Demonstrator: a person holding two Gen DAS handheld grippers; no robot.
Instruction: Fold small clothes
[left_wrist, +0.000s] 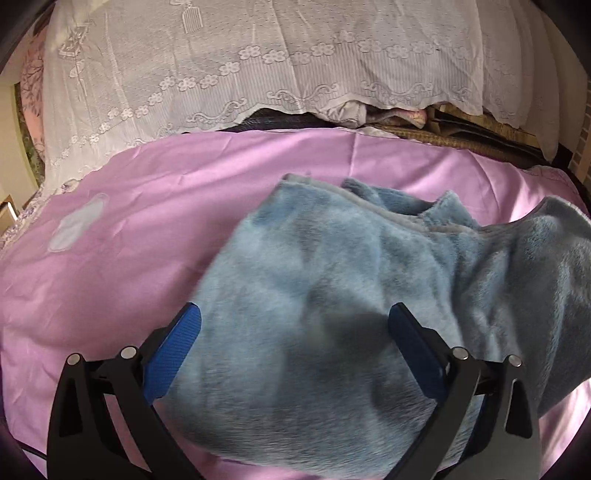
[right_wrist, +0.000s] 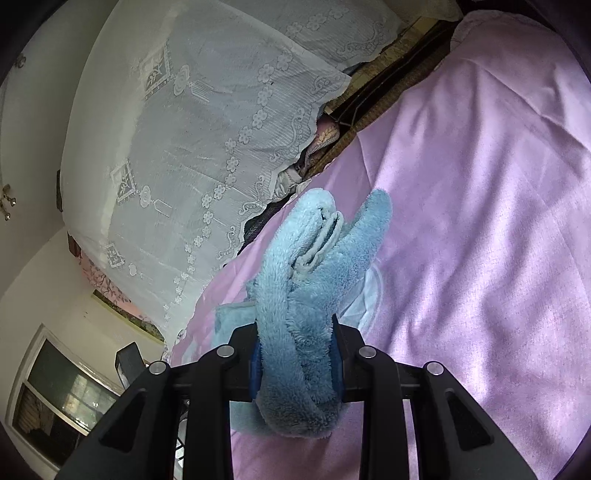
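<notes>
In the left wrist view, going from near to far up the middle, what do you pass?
Left gripper → blue fleece garment → pink bedsheet → dark clutter in the gap → white lace cover.

Free room: bare pink sheet (left_wrist: 122, 266) across left and centre-left of the left wrist view; broad bare sheet at right of the right wrist view. Obstacles: blue fleece garment (left_wrist: 332, 314) heaped centre-right; white lace cover (left_wrist: 229, 70) over a pile along the top; window (right_wrist: 59, 398) lower left.
</notes>
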